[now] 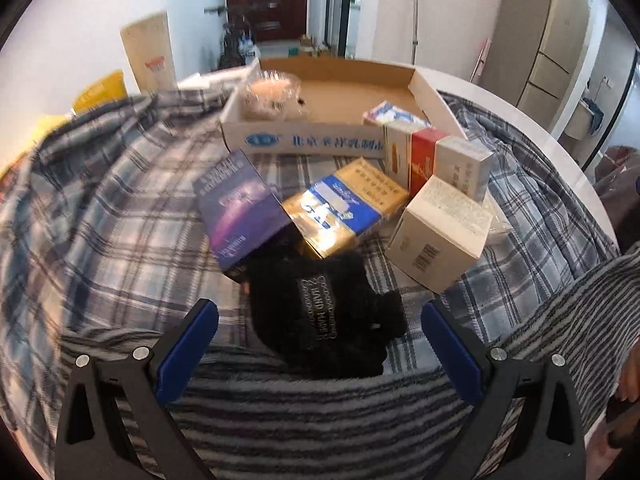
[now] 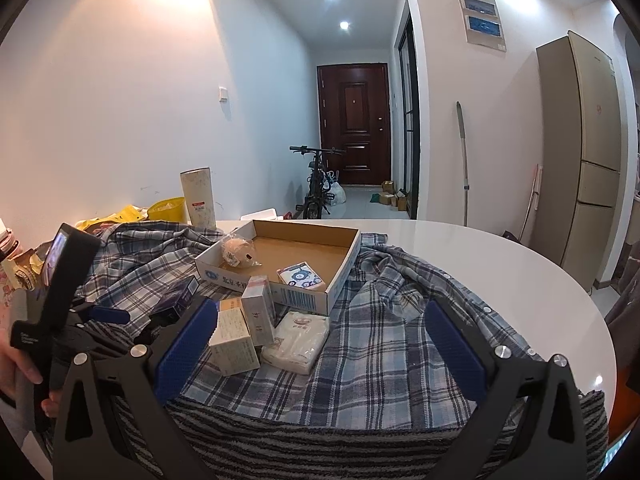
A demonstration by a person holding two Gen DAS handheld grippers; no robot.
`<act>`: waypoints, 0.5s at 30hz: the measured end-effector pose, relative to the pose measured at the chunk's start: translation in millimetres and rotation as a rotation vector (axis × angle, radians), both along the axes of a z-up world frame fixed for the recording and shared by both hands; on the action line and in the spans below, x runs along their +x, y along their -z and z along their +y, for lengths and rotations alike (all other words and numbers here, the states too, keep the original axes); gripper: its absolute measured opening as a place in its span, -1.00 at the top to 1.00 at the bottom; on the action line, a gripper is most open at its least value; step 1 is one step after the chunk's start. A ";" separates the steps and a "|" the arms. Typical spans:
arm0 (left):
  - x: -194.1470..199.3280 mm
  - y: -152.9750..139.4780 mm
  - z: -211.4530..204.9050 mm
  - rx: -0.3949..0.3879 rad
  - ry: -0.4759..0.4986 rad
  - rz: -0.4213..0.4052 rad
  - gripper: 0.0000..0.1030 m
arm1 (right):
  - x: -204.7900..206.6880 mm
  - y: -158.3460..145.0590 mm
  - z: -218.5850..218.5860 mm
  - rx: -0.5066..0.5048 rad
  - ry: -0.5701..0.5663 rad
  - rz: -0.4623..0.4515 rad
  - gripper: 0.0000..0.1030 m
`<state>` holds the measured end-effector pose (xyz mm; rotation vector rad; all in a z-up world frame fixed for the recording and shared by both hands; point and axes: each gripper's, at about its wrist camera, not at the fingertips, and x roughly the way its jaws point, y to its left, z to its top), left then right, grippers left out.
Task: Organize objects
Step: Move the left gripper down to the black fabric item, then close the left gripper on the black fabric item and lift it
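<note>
My left gripper (image 1: 320, 316) is open, its blue pads on either side of a black fuzzy item (image 1: 324, 312) with a woven label, not touching it. Behind it lie a purple box (image 1: 238, 210), a gold-and-blue box (image 1: 344, 210) and a beige box (image 1: 440, 232). Upright small boxes (image 1: 436, 160) stand against a shallow cardboard tray (image 1: 320, 142). The tray (image 2: 304, 296) holds a wrapped round item (image 2: 240, 254) and a patterned packet (image 2: 300, 276). My right gripper (image 2: 320, 324) is open above the plaid cloth, near a beige box (image 2: 234, 340) and a white packet (image 2: 298, 340).
A plaid shirt (image 2: 380, 320) and a striped towel (image 2: 320, 448) cover the round white table (image 2: 500, 272). A tall cup (image 2: 198, 198) and yellow bags (image 2: 166, 208) stand at the back left. A hand (image 2: 24, 368) holds the other gripper's handle at left.
</note>
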<state>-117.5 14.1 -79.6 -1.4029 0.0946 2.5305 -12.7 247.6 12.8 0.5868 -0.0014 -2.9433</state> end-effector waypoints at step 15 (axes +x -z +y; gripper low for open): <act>7.6 -6.5 -3.9 -0.003 -0.004 0.033 0.30 | -4.4 3.6 8.0 0.019 0.041 -0.022 -1.00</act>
